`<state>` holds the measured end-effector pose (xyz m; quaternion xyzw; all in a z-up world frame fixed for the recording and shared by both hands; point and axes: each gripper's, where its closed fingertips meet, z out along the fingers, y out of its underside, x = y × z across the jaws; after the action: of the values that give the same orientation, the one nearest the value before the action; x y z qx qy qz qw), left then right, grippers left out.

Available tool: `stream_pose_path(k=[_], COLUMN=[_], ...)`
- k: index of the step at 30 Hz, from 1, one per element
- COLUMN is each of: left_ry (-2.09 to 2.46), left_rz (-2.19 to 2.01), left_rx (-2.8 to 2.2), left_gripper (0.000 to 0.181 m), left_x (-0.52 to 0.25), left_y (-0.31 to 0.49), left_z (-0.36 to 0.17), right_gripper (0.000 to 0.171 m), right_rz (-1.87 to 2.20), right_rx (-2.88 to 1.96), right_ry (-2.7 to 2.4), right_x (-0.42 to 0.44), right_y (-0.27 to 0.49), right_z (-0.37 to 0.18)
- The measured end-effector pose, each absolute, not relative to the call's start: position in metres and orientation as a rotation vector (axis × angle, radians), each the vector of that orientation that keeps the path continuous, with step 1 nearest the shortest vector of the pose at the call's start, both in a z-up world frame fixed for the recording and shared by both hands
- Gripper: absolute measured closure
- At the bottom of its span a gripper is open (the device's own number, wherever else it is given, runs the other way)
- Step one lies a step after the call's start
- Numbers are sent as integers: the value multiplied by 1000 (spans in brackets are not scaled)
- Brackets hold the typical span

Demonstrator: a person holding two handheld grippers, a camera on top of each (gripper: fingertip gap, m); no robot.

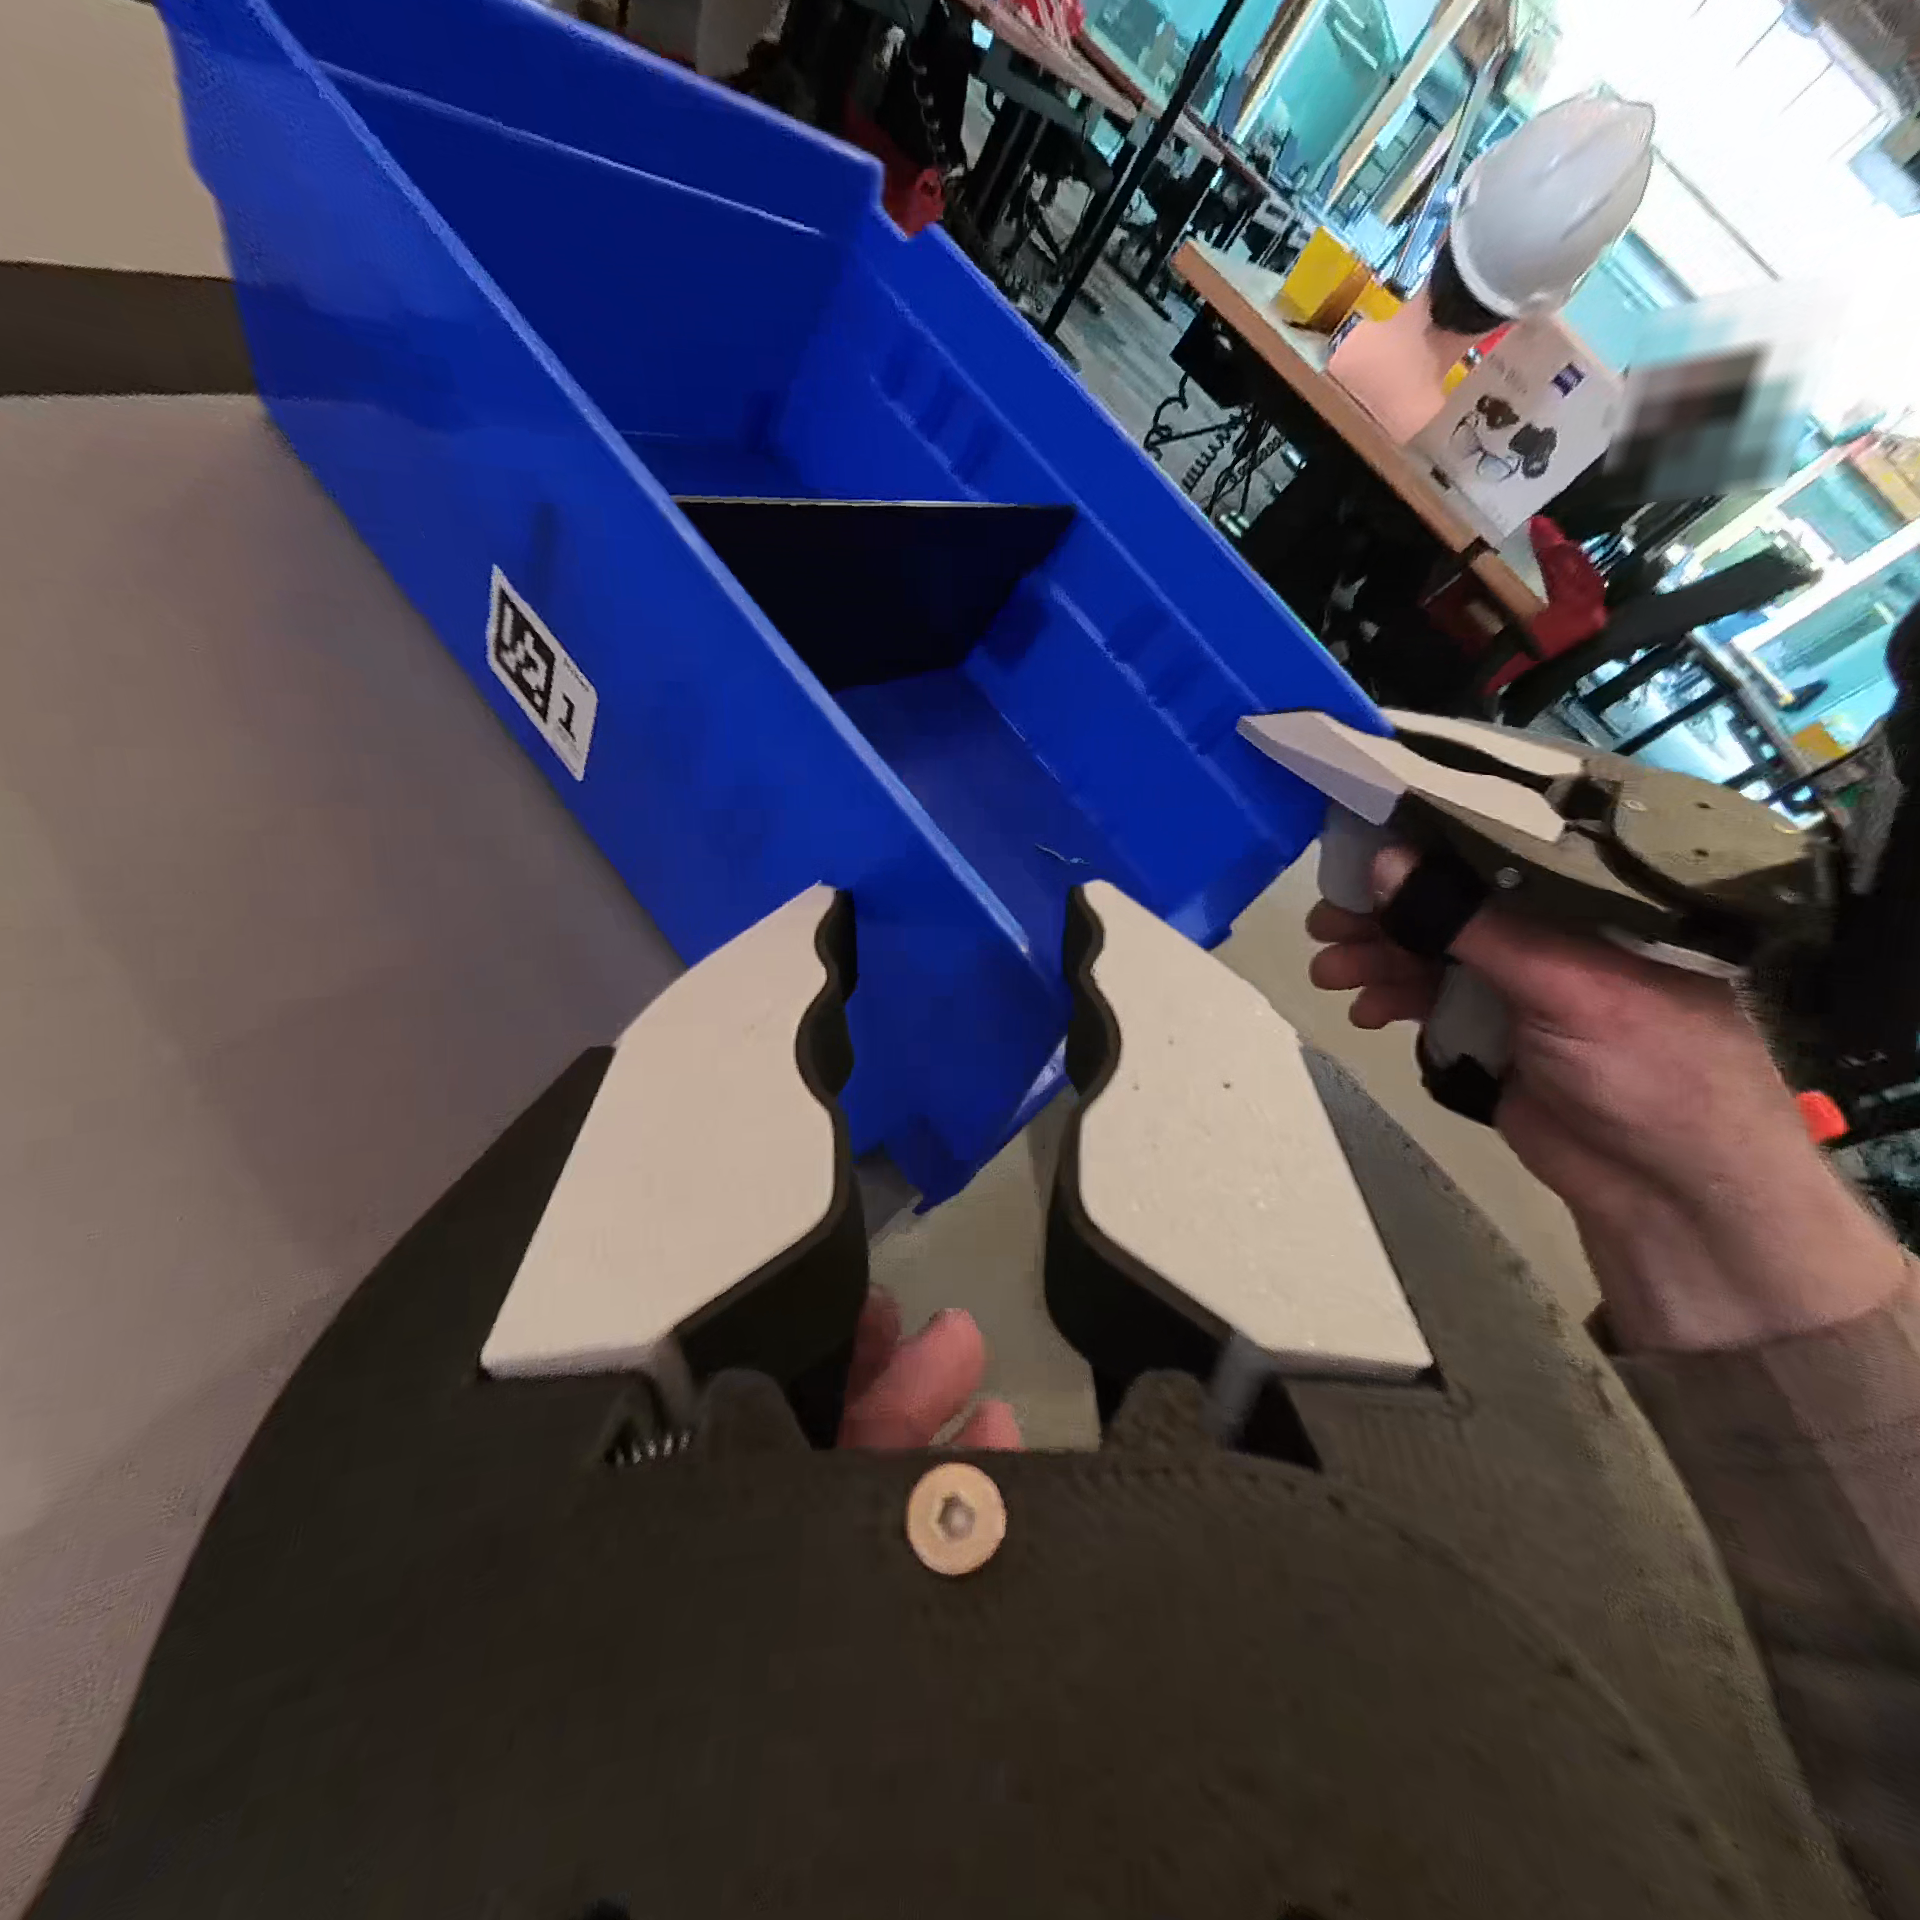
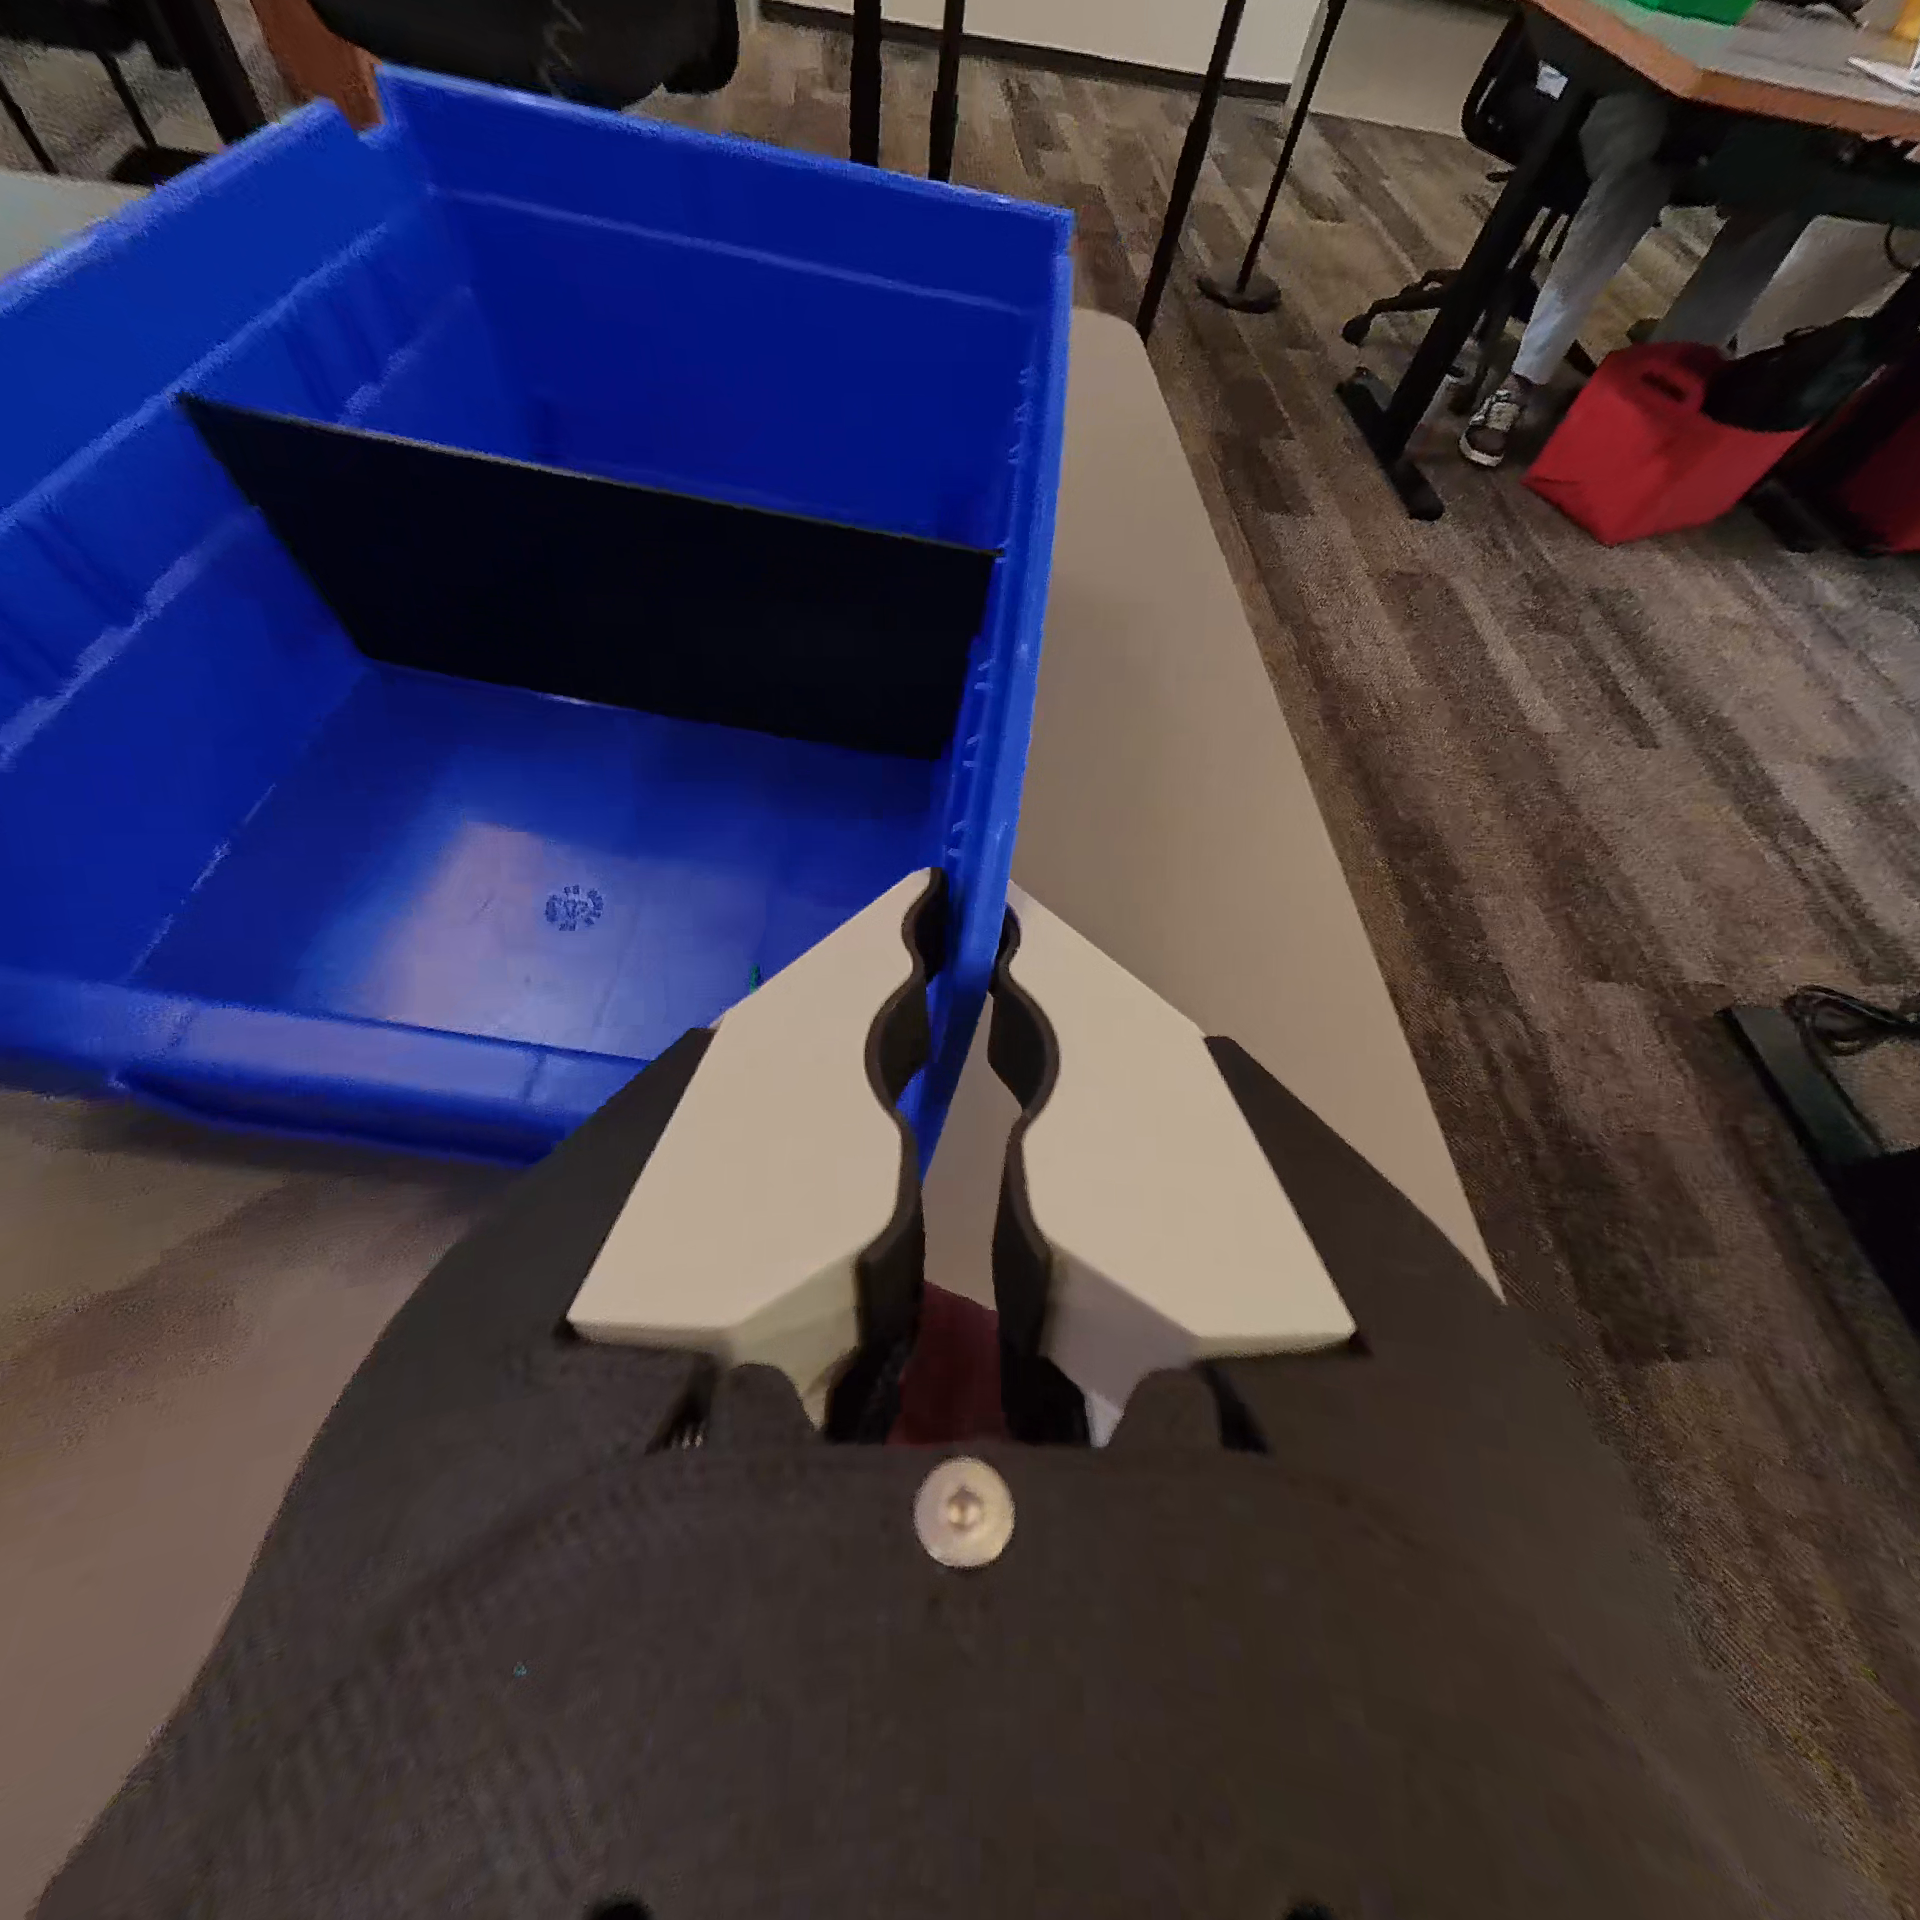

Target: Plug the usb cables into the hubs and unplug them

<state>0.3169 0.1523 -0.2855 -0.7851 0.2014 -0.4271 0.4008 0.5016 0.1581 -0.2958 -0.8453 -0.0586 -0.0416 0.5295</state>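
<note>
Your right gripper (image 2: 971,914) pinches right wall of blue plastic bin (image 2: 540,312), fingers nearly closed on rim. Your left gripper (image 1: 961,914) hovers spread wide, empty, at bin's near corner (black divider (image 2: 582,582) splits bin). No usb cables or hubs visible.

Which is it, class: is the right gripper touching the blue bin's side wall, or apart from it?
Touching. The right wrist view shows the right gripper closed on the blue bin, one finger on each face of its side wall, pads against the plastic.
</note>
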Motion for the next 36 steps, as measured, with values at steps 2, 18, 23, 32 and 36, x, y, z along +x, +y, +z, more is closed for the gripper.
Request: stream_pose_path(k=[2,18,23,32,36], left_ry=[495,426,460,358,253], left_rz=[-1088,-1109,-1050,-658,-568], left_rx=[-1974,-1915,-1732,-1429,-1313], left_gripper=[142,111,103,115,118], left_x=[330,348,275,50,-28], left_y=[155,198,185,201,218], left_z=[-285,-267,-208,-90,-48], right_gripper=[169,137,131,103,107], right_rz=[-84,-109,-158,409,545], right_rx=[-2017,-1966,-1768,-1355,-1186], right_ry=[-134,-45,-154,-402,-415], right_x=[516,562,507,220,139], right_y=[170,208,169,163,179], right_z=[-296,-278,-195,-38,20])
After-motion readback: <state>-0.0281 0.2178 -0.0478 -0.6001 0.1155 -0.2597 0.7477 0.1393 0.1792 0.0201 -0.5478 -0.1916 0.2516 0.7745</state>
